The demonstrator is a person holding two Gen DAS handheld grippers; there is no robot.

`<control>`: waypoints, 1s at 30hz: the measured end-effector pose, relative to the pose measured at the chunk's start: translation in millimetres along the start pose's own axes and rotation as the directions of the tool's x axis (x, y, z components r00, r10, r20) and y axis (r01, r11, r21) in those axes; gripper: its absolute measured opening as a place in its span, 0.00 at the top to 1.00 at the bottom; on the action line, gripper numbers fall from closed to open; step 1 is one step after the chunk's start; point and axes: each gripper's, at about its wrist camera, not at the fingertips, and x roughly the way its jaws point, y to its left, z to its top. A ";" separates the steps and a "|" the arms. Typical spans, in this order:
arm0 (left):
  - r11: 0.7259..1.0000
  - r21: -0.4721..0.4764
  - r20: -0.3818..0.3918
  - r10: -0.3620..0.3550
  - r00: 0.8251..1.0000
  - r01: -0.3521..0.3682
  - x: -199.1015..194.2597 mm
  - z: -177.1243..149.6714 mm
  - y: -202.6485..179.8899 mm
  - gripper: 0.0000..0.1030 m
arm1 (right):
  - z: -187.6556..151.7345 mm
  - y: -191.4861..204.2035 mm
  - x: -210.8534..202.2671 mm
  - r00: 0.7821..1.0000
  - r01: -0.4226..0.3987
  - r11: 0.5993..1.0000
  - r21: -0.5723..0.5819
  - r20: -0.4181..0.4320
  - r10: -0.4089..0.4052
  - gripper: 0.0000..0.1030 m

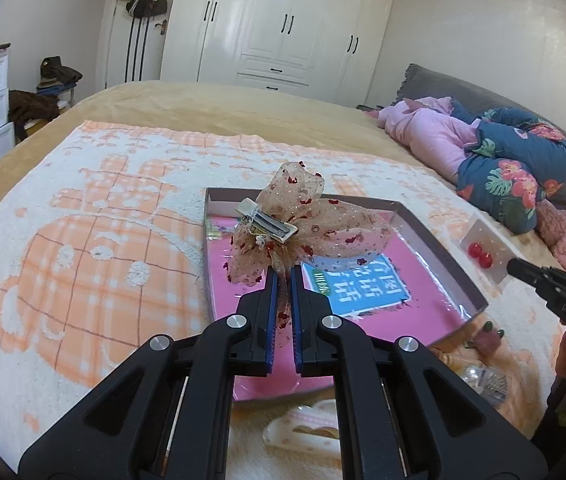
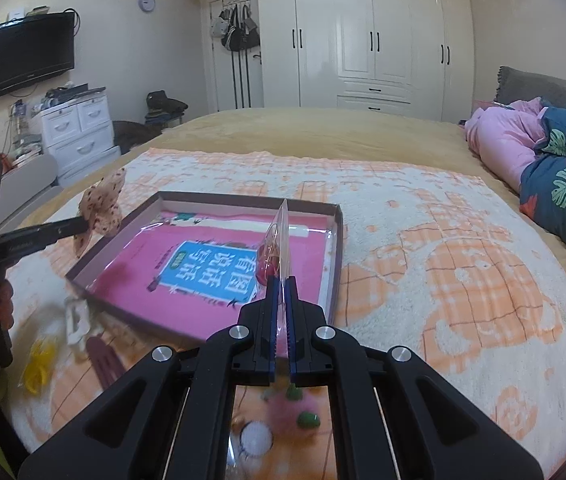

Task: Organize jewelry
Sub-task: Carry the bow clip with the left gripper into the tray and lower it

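**Carrying two pieces toward a nearly empty tray**

Holding a piece in each gripper, the person stands over the bed with the sorting barely begun. The left gripper (image 1: 283, 270) is closed tight on the tail of a gauzy beige bow hair clip (image 1: 299, 220) dotted with red, its metal clasp turned upward, and holds it in the air above the near left part of the shallow box tray (image 1: 443, 240). The right gripper (image 2: 281, 280) pinches the lower edge of a small clear packet (image 2: 279, 240) with red cherry-like earrings inside; the packet stands upright between the narrow-set fingers, above the tray's right side.

The tray lies on an orange-and-white towel (image 1: 83, 240) spread on the bed. Its pink printed floor is almost bare: only something small and pale shows at its far left corner in the left wrist view, too hidden behind the bow to name. So neither carried piece is set down yet, as far as I can judge.

Plenty is left outside. Just in front of the tray, on the towel, lie a white claw clip (image 2: 77, 320), a yellow piece (image 2: 39, 364), a pink fluffy ornament with green beads (image 2: 295, 412) and a round pearl-like piece (image 2: 257, 440), all blurred. I would put the job at its early stage, with these two to place and that cluster to follow.
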 end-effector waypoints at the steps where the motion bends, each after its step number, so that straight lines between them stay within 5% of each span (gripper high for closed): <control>1: 1.000 0.000 -0.001 0.001 1.000 -0.001 1.9 0.0 1.0 0.98 | 1.9 -0.1 3.7 1.000 0.003 1.000 0.003 -0.001 -0.003 0.96; 30: 1.000 -0.002 -0.100 -0.028 0.995 0.028 32.9 -15.4 7.9 0.92 | -12.9 1.8 57.9 0.984 0.156 0.987 0.037 -0.093 -0.152 0.96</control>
